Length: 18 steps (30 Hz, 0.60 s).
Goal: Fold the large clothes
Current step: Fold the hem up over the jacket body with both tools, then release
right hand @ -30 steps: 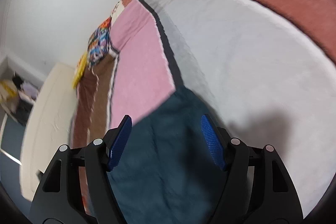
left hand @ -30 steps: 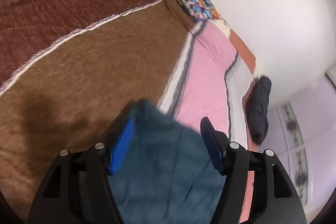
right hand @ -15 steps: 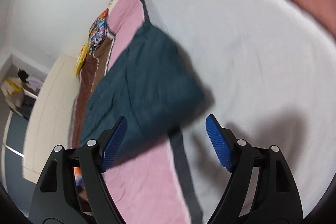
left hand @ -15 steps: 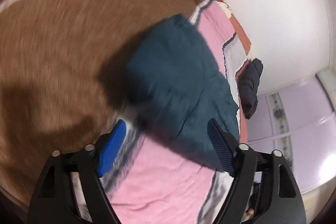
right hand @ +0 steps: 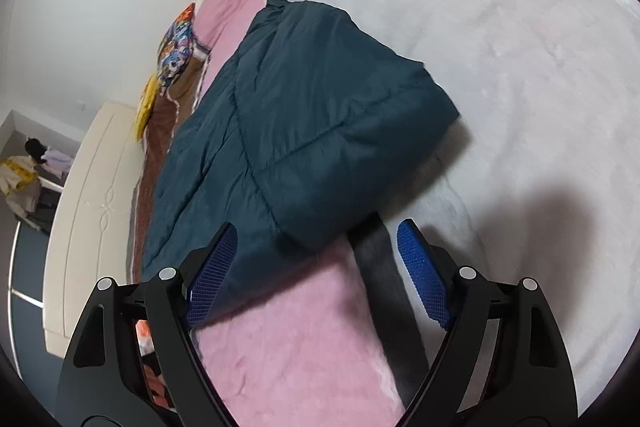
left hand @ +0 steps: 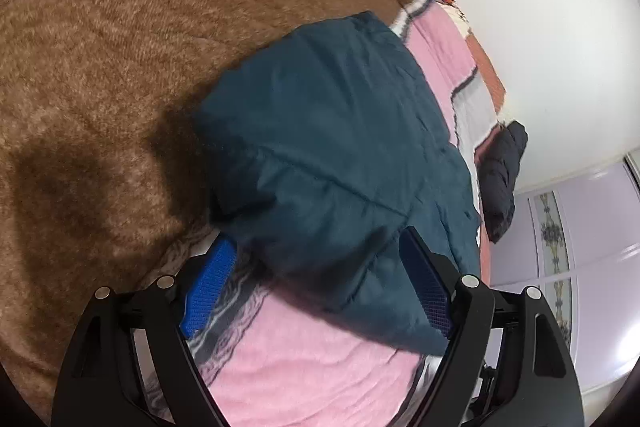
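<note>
A folded dark teal quilted garment (left hand: 336, 147) lies flat on the striped bed blanket (left hand: 100, 47); it also shows in the right wrist view (right hand: 296, 131). My left gripper (left hand: 316, 287) is open and empty, hovering just in front of the garment's near edge, over the pink stripe. My right gripper (right hand: 316, 279) is open and empty, also just short of the garment's near edge, at its right corner. Neither gripper touches the garment.
A dark bundled garment (left hand: 502, 175) lies at the far end of the bed. A colourful pillow (right hand: 176, 47) and a yellow item (right hand: 146, 103) sit by the wall. A white cabinet (right hand: 92, 195) stands beside the bed.
Both grippers have drawn back from the teal garment, which was between their jaws a second ago and now lies folded on the bed ahead of them.
</note>
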Each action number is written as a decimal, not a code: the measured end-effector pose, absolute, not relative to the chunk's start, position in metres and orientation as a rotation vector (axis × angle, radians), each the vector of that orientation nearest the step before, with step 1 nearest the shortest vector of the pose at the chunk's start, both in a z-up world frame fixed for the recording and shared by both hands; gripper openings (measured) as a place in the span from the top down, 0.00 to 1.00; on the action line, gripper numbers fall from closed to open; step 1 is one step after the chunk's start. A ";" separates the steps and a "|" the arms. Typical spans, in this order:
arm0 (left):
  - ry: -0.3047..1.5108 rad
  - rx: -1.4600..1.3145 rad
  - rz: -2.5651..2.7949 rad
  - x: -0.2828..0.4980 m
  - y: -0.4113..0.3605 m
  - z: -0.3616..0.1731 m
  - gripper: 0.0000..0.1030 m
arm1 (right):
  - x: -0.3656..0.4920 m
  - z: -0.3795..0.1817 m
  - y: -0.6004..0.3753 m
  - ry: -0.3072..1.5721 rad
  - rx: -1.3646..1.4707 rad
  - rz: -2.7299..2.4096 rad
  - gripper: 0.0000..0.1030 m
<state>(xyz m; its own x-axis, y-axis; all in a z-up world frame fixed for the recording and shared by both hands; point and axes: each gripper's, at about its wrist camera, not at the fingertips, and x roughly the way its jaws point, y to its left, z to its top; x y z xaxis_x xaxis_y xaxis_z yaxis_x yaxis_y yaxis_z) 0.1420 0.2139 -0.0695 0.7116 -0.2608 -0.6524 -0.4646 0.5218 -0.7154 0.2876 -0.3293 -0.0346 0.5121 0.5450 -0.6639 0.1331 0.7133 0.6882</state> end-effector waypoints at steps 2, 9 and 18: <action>0.812 -1.062 0.156 0.148 0.216 -0.075 0.23 | 0.293 -0.038 -0.327 1.025 0.771 0.259 0.20; 0.794 -1.087 0.179 0.167 0.220 -0.083 0.22 | 0.310 -0.053 -0.326 1.016 0.813 0.203 0.20; 0.773 -1.050 0.179 0.187 0.222 -0.073 0.62 | 0.322 -0.046 -0.325 0.992 0.784 0.198 0.62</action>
<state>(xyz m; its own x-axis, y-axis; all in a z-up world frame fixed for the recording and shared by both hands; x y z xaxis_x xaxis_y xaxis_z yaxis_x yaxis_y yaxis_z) 0.1866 0.2219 -0.0732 0.7279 -0.2192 -0.6497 -0.4821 0.5102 -0.7123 0.3219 -0.3252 -0.0458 0.5549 0.4867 -0.6747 0.1904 0.7152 0.6725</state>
